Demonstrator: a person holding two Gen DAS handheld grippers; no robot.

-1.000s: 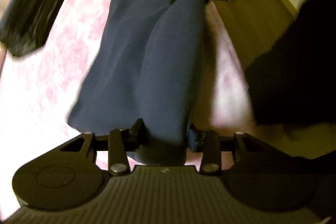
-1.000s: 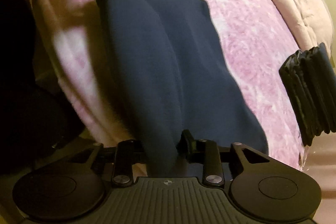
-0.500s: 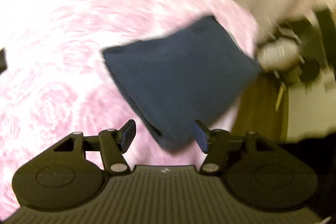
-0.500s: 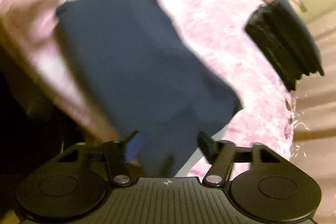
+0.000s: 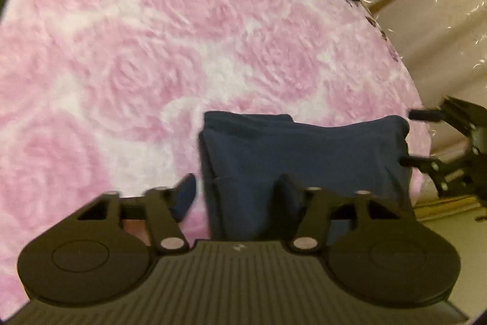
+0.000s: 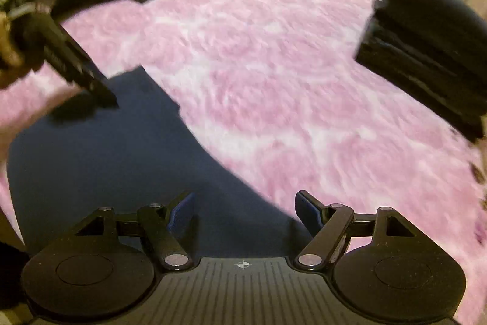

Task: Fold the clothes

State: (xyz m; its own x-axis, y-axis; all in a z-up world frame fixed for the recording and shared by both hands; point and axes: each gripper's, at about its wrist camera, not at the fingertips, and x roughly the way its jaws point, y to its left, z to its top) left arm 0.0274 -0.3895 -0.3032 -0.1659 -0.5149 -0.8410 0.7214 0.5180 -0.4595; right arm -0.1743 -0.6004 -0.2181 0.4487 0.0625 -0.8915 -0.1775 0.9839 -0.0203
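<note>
Each of the 2 fisheye views looks steeply down along its own fingers, close above a fluffy pink rose-patterned blanket [image 5: 152, 66]. Both share the folded navy cloth [image 5: 304, 154] just ahead of the fingers and a dark folded stack [image 6: 426, 51] farther off. The left gripper [image 6: 88, 99] shows upper left in the right view; the right gripper [image 5: 408, 139] at the left view's right edge.

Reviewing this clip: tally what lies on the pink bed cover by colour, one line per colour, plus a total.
Navy: 1, the folded garment near the cover's edge
Black: 1, the stack of folded clothes at the far side; how many pieces it holds I cannot tell
Total: 2 on the pink cover
</note>
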